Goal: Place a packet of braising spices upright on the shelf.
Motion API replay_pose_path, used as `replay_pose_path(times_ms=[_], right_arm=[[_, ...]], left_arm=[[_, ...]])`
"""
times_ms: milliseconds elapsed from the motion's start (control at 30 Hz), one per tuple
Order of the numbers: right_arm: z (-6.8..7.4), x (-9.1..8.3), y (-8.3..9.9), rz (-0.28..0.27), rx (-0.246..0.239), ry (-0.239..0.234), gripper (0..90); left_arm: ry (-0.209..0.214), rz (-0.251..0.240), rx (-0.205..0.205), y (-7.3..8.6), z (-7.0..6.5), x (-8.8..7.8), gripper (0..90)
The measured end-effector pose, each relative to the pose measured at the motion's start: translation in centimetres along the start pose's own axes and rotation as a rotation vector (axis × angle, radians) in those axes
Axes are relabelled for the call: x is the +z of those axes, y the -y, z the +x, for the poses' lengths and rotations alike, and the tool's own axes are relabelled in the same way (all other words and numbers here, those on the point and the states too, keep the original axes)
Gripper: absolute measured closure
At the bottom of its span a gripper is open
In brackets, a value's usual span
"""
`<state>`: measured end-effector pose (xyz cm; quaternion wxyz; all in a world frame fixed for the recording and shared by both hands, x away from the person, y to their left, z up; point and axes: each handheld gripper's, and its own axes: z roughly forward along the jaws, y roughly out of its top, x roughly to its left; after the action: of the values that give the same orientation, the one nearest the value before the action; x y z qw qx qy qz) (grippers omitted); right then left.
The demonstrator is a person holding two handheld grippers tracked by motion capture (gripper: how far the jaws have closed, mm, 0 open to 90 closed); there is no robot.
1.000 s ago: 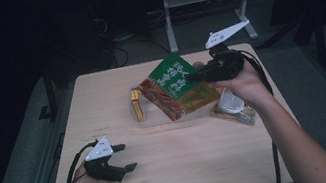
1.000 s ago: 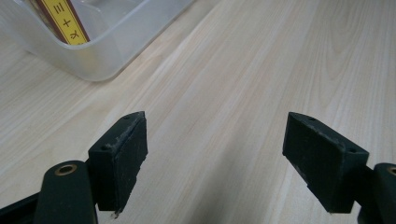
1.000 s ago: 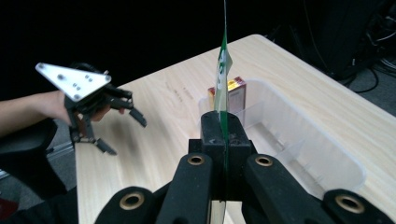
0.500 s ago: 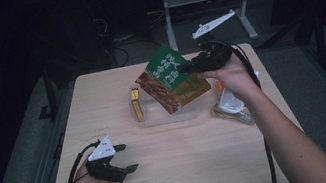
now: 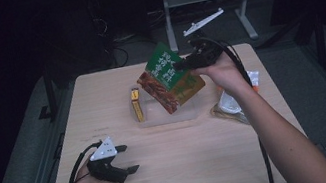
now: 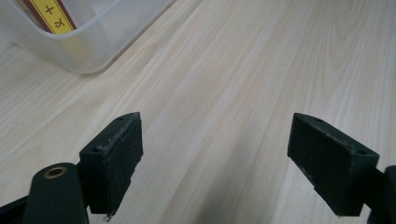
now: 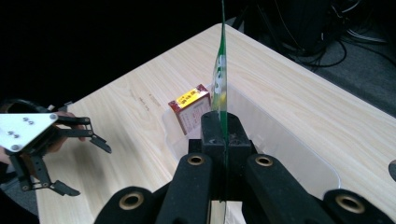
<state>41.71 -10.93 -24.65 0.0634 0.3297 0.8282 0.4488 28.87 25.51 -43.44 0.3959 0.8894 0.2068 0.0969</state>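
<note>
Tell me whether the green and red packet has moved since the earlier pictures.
Yes. Clamped in the right gripper, the green and red packet has gone left and up, from the table's right side to above the clear tub.

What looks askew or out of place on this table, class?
The green snack packet hangs tilted in the air, pinched at one edge by the right gripper above the clear tub. Inside the tub, the small red-and-yellow box stands on edge. Nothing looks spilled or damaged.
</note>
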Motion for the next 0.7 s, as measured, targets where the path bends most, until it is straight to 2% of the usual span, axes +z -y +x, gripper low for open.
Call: replay_pose_path(times_ms=[167,400,700], right_arm=[[-0.3,0.6,0.0,0.017,0.029,0.023,90.0],[-0.5,1.8,-0.1,0.043,0.018,0.055,90.0],[-0.7,3.0,-0.1,0.067,0.045,0.081,90.0]], left_arm=[[0.001,0.001,0.001,0.0,0.0,0.1,17.7],[0.003,0.008,0.005,0.0,-0.1,0.1,17.7],[0.004,0.010,0.007,0.1,-0.2,0.2,17.7]])
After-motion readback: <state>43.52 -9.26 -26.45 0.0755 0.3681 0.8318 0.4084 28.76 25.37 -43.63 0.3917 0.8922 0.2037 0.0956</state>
